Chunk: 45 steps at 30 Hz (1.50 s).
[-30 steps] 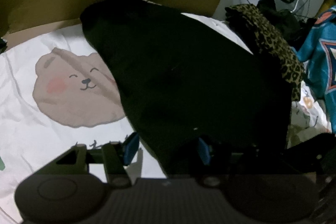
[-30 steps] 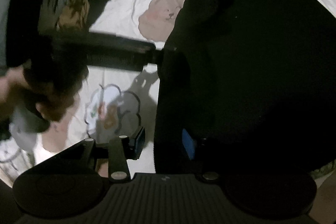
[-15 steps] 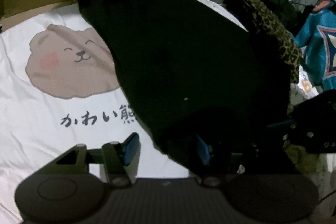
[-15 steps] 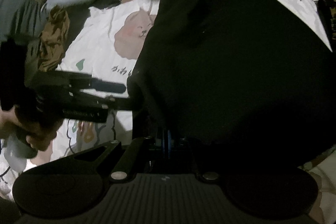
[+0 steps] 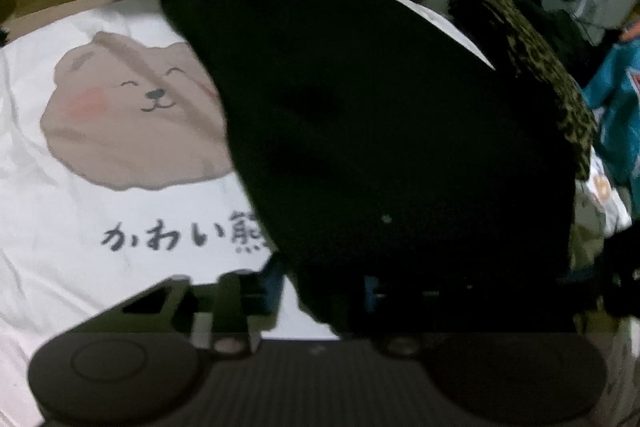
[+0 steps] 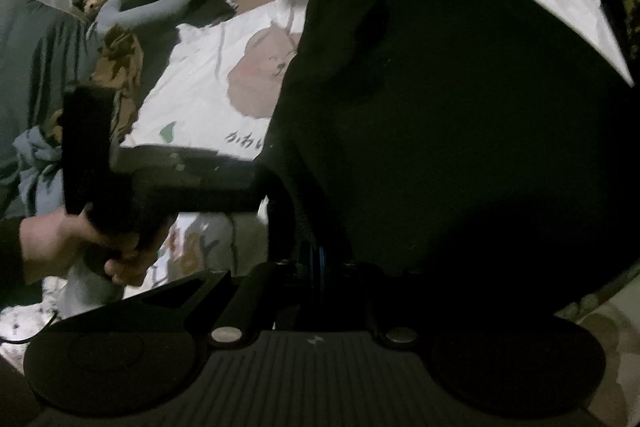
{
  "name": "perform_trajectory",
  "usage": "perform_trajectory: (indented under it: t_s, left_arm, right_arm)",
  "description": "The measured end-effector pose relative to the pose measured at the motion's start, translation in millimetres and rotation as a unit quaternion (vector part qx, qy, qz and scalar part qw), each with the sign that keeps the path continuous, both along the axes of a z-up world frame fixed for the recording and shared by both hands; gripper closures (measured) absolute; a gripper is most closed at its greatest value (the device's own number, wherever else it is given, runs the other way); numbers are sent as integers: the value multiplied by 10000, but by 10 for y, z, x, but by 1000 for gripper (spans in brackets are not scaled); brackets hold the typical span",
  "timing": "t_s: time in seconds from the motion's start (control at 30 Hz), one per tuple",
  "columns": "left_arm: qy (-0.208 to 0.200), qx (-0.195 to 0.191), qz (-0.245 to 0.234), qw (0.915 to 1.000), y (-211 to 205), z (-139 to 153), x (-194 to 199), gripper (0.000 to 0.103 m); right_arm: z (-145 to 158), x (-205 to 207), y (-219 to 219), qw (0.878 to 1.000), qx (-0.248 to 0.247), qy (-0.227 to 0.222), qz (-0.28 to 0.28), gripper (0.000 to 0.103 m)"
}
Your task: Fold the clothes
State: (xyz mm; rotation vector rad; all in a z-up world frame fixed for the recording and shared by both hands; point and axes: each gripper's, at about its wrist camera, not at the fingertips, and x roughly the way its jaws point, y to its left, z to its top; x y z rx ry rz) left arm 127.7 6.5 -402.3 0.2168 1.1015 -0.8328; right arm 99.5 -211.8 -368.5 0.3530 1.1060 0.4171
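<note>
Black garment lies spread over the white sheet, covering part of its bear print. Judging by this, the near hem is being taken for a first fold; next both corners need lifting together toward the far end. Right gripper points steeply down, clenched on the hem. Left gripper, tilted likewise, is closing around the hem's corner, pads not clearly pressing.

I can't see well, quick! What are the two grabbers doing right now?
Left gripper: closing, edge of the black garment between its jaws.
Right gripper: shut on the black garment's edge.
</note>
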Motion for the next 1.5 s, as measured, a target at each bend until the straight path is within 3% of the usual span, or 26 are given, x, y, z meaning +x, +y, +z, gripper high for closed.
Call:
perform_trajectory:
  t_s: [0.07, 0.2, 0.43, 0.63, 0.83, 0.97, 1.1, 1.43, 1.5]
  left_arm:
    - [136, -63, 146, 9998, 60, -7, 68, 87]
    - [314, -194, 311, 9988, 221, -1, 144, 95]
    - [311, -185, 388, 9986, 407, 3, 165, 97]
    - [232, -52, 288, 9993, 467, 16, 134, 97]
    - [181, 215, 292, 9992, 591, 83, 77, 97]
    - [199, 123, 499, 9985, 673, 206, 91, 94]
    - [351, 29, 600, 9976, 682, 301, 107, 77]
    - [1229, -276, 546, 9905, 557, 233, -39, 63]
    - [1319, -249, 485, 9898, 514, 203, -74, 56]
  right_arm:
    - [-16, -12, -3, 9999, 75, 92, -10, 98]
    - [-46, -34, -68, 9992, 279, 253, -103, 67]
    - [-111, -56, -184, 9980, 415, 421, -210, 67]
    - [-338, -57, -294, 9971, -110, 637, -395, 66]
    - [-377, -108, -415, 9957, -134, 754, -516, 66]
    - [-271, -139, -552, 9956, -35, 488, -798, 66]
    - [-185, -119, -815, 9912, -334, 221, -1262, 66]
    - [-83, -23, -1629, 9608, -1144, -100, -2523, 65]
    - [-81, -23, -1752, 9550, -1212, -126, -2703, 65]
